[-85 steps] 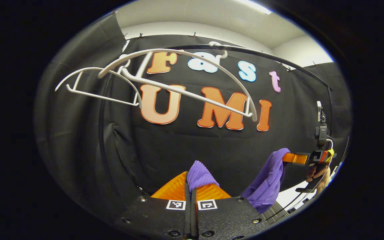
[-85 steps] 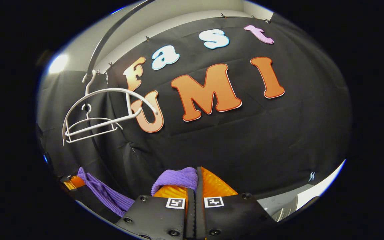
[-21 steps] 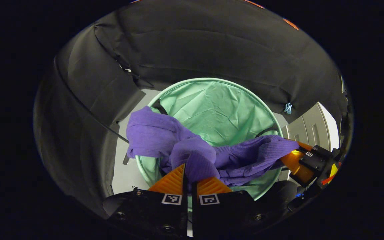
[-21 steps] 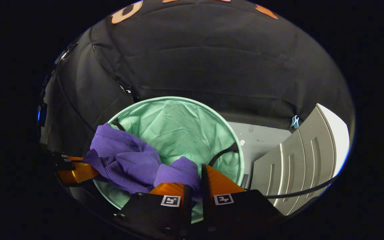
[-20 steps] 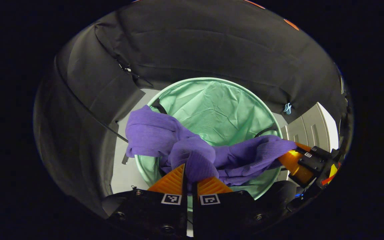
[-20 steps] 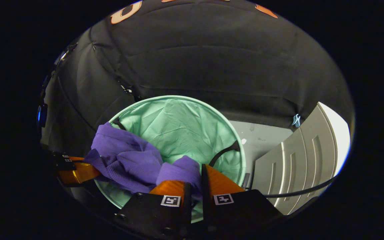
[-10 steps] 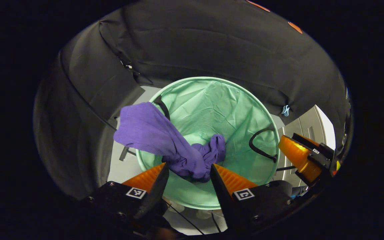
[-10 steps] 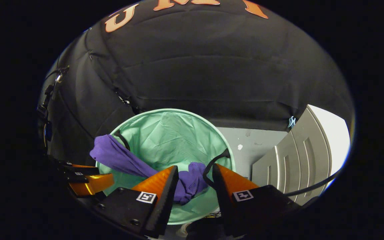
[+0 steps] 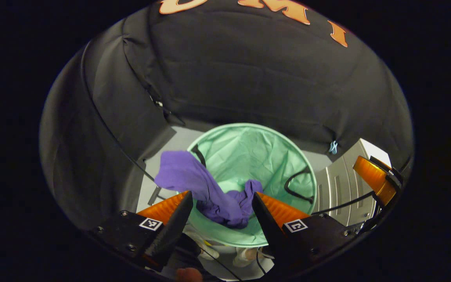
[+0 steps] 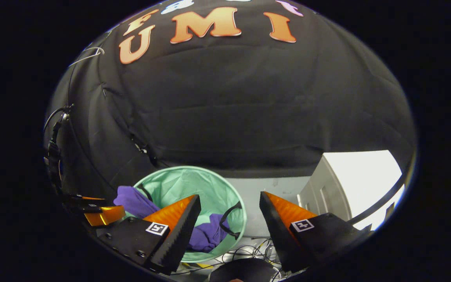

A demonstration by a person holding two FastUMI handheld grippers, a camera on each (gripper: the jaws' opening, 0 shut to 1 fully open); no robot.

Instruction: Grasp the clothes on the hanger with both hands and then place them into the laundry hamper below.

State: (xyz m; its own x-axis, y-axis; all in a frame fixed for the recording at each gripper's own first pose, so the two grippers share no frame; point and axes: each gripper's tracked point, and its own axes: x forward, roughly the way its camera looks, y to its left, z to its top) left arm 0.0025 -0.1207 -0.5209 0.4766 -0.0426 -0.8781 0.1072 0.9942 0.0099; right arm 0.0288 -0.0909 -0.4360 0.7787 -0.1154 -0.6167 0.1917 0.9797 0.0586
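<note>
The black cloth wall [image 9: 249,78] backs the scene, and a grey panelled cabinet [image 10: 327,196] stands to the right of the hamper. The round green laundry hamper [image 9: 257,152] sits on the floor against the wall, with loose cables [image 10: 245,250] on the floor beside it. The purple garment [image 9: 213,196] lies inside, one end draped over the hamper's left rim by a black handle [image 9: 198,152]. The left tongs [image 9: 219,199] gape wide above it, holding nothing; the right tongs [image 10: 229,207] are likewise spread and empty.
</note>
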